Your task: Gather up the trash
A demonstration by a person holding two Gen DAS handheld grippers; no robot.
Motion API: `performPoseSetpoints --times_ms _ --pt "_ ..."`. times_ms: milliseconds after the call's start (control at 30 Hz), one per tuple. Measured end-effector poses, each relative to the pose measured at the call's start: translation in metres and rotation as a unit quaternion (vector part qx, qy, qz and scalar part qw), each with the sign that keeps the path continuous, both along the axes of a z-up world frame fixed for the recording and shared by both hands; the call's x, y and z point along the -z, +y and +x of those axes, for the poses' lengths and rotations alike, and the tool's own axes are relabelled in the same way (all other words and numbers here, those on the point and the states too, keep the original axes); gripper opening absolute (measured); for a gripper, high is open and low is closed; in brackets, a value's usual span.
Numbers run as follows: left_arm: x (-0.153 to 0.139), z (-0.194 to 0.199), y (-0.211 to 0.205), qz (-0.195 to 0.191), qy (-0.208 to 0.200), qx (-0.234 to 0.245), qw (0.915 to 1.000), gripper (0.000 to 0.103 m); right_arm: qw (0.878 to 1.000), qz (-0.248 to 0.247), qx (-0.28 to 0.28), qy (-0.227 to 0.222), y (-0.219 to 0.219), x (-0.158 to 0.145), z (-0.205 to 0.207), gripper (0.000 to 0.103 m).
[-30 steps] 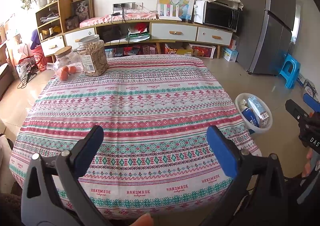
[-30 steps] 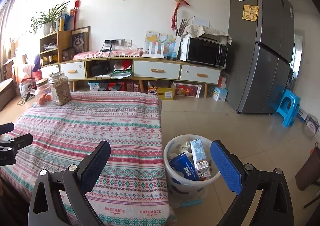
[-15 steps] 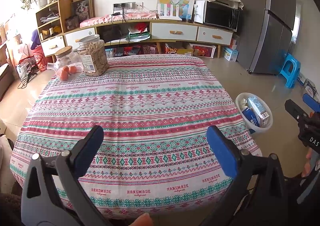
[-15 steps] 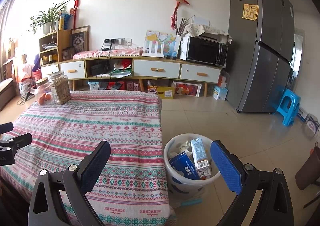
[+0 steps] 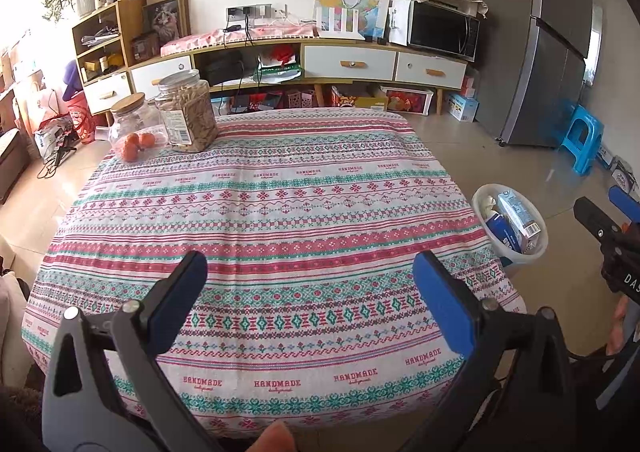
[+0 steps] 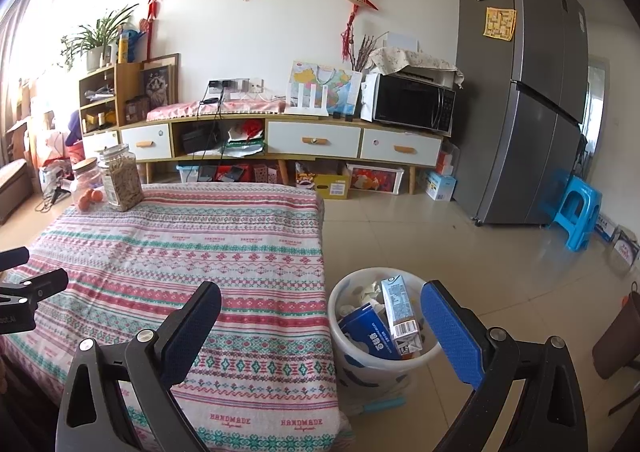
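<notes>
Patterned tablecloth (image 5: 280, 212), tiled floor (image 6: 400, 244)

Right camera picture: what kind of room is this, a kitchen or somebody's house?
Most likely a lived-in home's living and dining room: a fridge, a microwave on a long sideboard, and a table with a patterned cloth.

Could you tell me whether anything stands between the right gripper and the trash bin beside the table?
Nothing visible does. The right gripper is open and empty, and the white bin, holding cartons, sits on the floor straight ahead, beside the table.
</notes>
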State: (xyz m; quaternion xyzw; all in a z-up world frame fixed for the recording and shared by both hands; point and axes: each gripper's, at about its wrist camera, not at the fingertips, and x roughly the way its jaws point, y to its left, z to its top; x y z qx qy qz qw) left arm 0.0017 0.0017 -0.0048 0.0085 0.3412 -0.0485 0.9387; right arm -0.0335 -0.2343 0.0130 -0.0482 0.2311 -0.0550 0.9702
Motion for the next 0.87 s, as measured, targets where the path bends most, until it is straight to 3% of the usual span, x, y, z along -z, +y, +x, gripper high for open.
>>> performPoseSetpoints --times_ms 667,867 --pt "0.005 0.004 -0.004 0.004 0.013 0.007 0.9999 0.102 0.999 0.003 -0.033 0.024 0.014 0.008 0.007 0.101" --pt "0.014 0.013 -0.001 -0.008 0.042 -0.006 0.9991 0.102 0.998 0.019 -0.047 0.032 0.017 0.01 0.009 0.101"
